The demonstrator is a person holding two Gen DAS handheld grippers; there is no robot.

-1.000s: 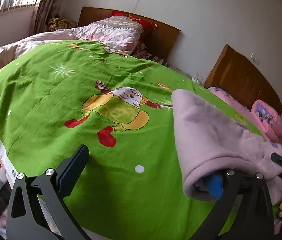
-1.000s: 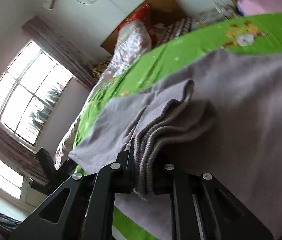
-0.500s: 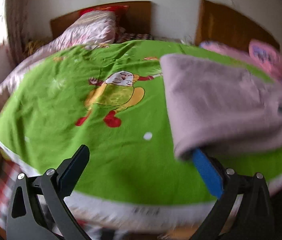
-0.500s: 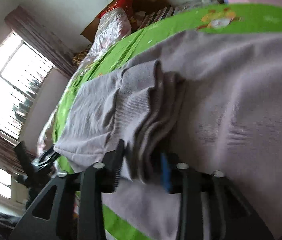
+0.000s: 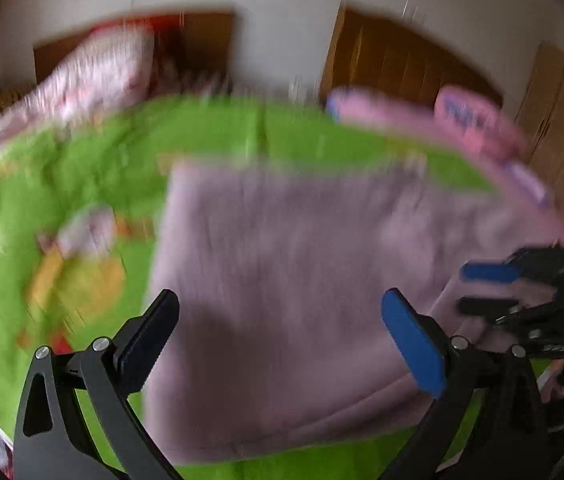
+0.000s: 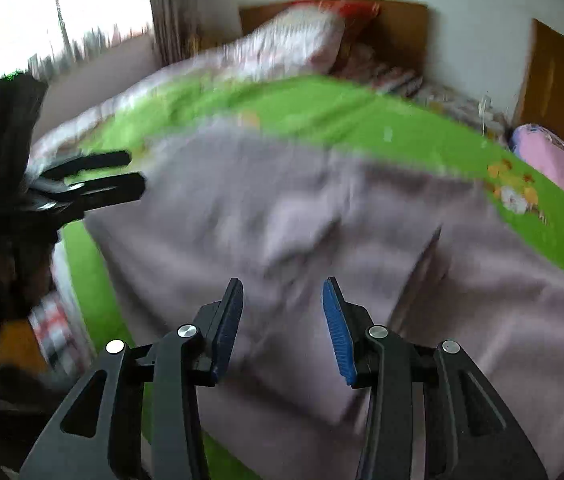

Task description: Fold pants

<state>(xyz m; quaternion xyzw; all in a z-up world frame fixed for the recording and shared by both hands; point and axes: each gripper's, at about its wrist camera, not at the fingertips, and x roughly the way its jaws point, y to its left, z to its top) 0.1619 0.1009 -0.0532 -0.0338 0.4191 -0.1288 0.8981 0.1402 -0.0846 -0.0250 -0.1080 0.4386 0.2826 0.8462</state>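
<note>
The lilac pants [image 5: 282, 264] lie folded flat on the green bed cover [image 5: 62, 168], blurred by motion. My left gripper [image 5: 280, 300] hovers over their near left part, its jaws wide apart and holding nothing. In the left wrist view my right gripper [image 5: 486, 288] hangs at the pants' right edge. From the right wrist camera the pants [image 6: 322, 220] fill the middle, and my right gripper [image 6: 282, 284] stands open above them with nothing between its pads. My left gripper [image 6: 130, 172] is at the pants' left edge.
A cartoon print [image 5: 78, 264] marks the cover left of the pants. A pink quilt [image 5: 94, 68] and wooden headboard [image 5: 202, 40] lie at the back, a pink pillow [image 5: 474, 116] at the right. A bright window [image 6: 62, 12] is at the left.
My right gripper has let go of the bunched pants edge and opened. The left gripper's pad has come out from under the fold. Both views have rolled and swung over the pants.
</note>
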